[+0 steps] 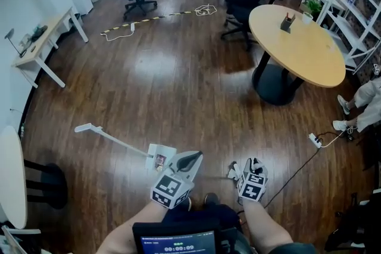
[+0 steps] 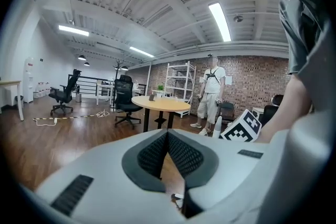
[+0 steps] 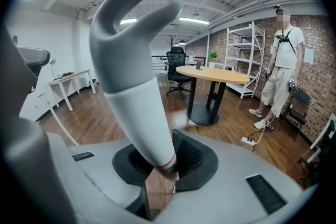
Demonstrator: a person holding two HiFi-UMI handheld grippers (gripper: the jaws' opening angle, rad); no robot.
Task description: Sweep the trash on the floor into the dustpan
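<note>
The right tongs (image 3: 157, 168) are clamped on a grey-and-white plastic handle with a loop at its top (image 3: 137, 81). The handle rises upright and slightly tilted out of the dark pads. Below the pinch it drops out of sight, so whatever is at its lower end cannot be seen. In the head view the marker cube and the person's forearm cover most of this handle.

The left tongs (image 2: 168, 136) are pressed together with nothing between them. Only a sliver of brown wooden floor (image 1: 178, 80) shows in the gap beneath their meeting tips.

Just beyond the left tongs a flat white piece with a small colour print (image 1: 161, 157) lies on the floor, partly covered by the gripper's nose. Whether it is litter or part of a pan cannot be told. A long thin white pole (image 1: 112, 140) lies on the boards and runs up to this piece; where the two meet is too small to read.

Further off stands a round light-wood worktop on a black pedestal (image 1: 297, 47). A person in pale clothes (image 3: 282, 68) stands near it and is cut off at the right edge of the head view.
</note>
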